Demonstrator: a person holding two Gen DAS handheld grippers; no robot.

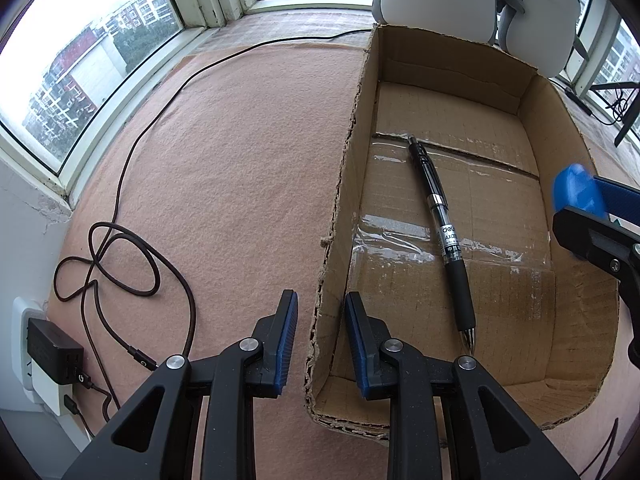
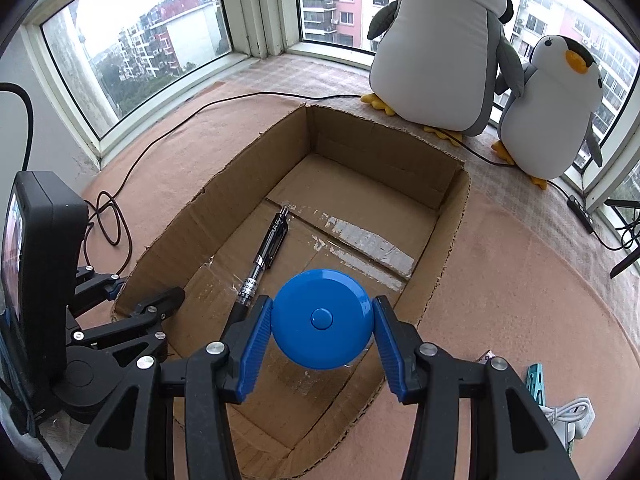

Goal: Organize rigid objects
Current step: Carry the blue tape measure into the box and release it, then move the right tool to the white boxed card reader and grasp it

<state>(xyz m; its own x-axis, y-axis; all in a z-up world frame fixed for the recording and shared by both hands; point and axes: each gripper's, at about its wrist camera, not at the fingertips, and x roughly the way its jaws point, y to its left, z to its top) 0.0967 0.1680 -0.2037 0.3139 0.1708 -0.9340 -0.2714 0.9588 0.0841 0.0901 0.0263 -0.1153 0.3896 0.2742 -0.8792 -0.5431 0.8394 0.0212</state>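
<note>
An open cardboard box [image 1: 345,184] [image 2: 454,240] lies on the pink felt. A black pen [image 1: 442,236] [image 2: 262,260] rests on its floor. My right gripper [image 2: 322,322] is shut on a round blue tape measure [image 2: 322,318], held just above the box's near end. In the left wrist view that gripper [image 1: 592,236] and the blue tape measure [image 1: 576,190] show at the right edge. My left gripper [image 1: 321,312] straddles the box's left wall; its jaws stand narrowly apart, neither pad touching the cardboard. It is also in the right wrist view [image 2: 136,292].
Two plush penguins [image 2: 440,48] [image 2: 554,112] stand behind the box by the window. A dark cable [image 1: 120,256] coils on the felt left of the box, near a charger [image 1: 52,350]. A teal clip [image 2: 536,384] and a white cord [image 2: 568,412] lie at the near right.
</note>
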